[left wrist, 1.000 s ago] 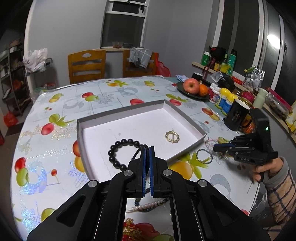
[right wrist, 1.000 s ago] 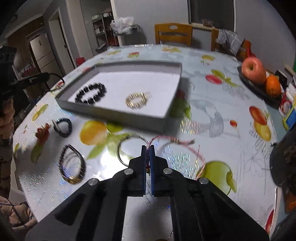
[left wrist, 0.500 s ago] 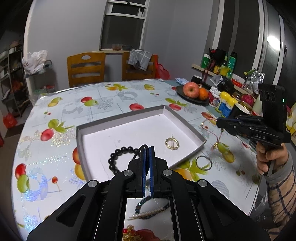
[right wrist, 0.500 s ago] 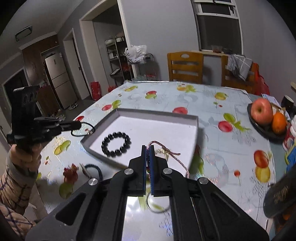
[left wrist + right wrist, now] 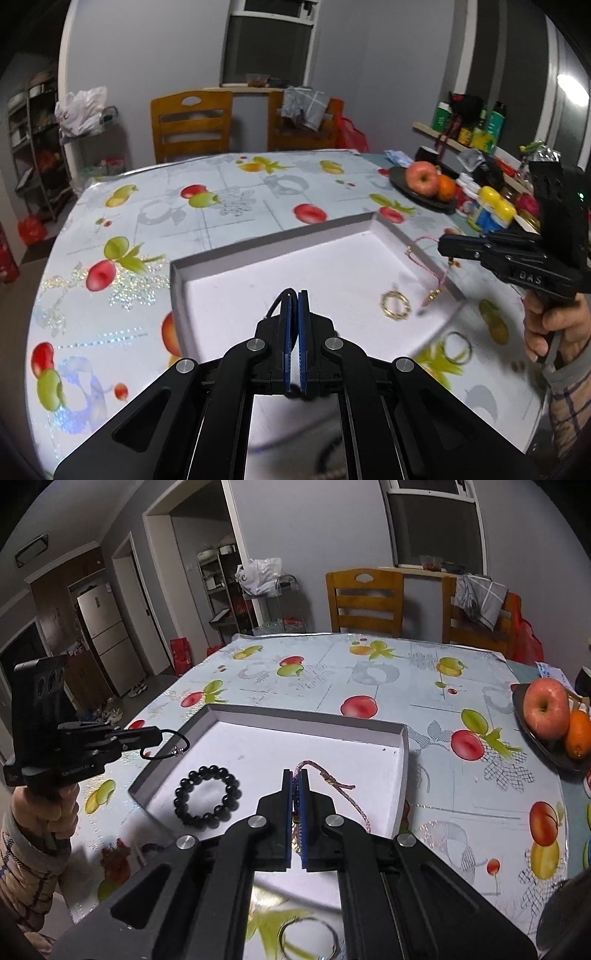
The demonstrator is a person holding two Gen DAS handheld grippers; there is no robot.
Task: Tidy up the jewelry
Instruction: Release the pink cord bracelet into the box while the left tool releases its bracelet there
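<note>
Dangling over white tray (image 5: 314, 716): pink braided cord bracelet (image 5: 343, 794) w/ gold charm.

Both tools are matte black, with angular linkage arms pinned by round silver screws and thin blue pads lining the fingers. The right gripper (image 5: 445, 246) carries raised lettering and a small green light on its upright block. The left gripper (image 5: 159, 735) bears faint white print. Plaid cuffs cover both wrists.

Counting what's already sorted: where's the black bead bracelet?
In the right wrist view, the black bead bracelet lies inside the white tray, near its left corner.
</note>
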